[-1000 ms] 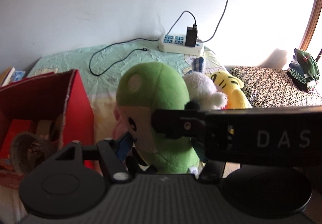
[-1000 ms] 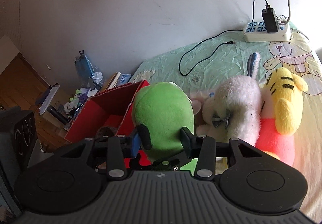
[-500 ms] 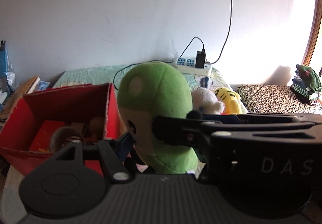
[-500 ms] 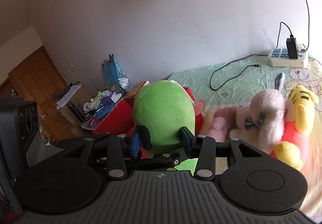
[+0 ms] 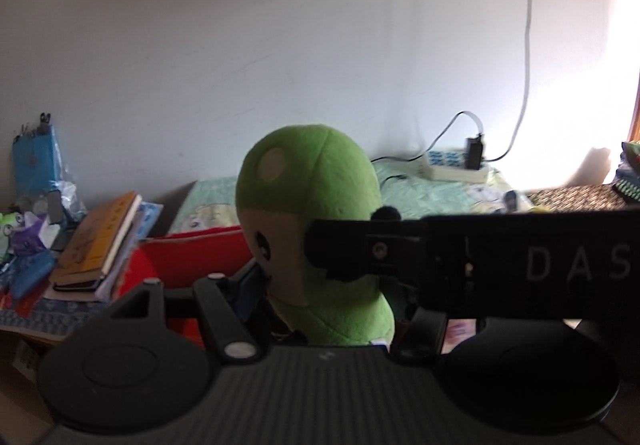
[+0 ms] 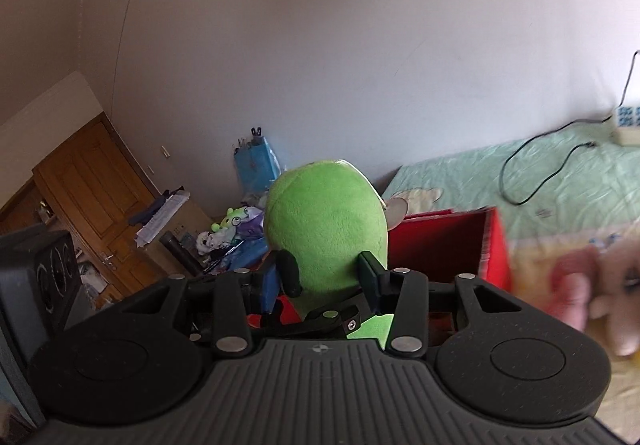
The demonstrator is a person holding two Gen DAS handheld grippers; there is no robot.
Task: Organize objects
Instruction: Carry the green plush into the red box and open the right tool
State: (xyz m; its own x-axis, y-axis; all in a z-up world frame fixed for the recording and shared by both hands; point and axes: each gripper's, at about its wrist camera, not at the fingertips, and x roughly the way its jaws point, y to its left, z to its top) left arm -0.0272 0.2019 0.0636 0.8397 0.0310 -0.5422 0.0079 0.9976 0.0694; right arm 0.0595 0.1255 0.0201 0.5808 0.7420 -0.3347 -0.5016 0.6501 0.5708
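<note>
1. Between the fingers of our right gripper sits the green plush toy, pinched at its lower body and held upright above the near edge of the red cardboard box. Our right gripper is narrowed onto it.
2. Our left gripper frames the same toy from the side. Its blue-padded left finger lies against the toy's face, but the right gripper's body crosses the view and hides the other finger, so we cannot tell whether the left one grips or merely stands around it.
3. We judge the toy is headed for the box, and the main risk is the hold itself. The plush is soft and top-heavy above the pinch, so a quick swing could let it pivot or slide out and drop short of the opening.
4. A second risk is the two grippers fouling each other, since they sit close around one toy. If both pull apart, the fabric could slip.
5. The toy's wide head could catch the box's near wall if we lower it too early.
6. The box interior is mostly hidden from both views, so we cannot say what it holds.
7. Left of the box, a stack of books lies amid clutter. On the bed to the right a pink plush shows, blurred.
</note>
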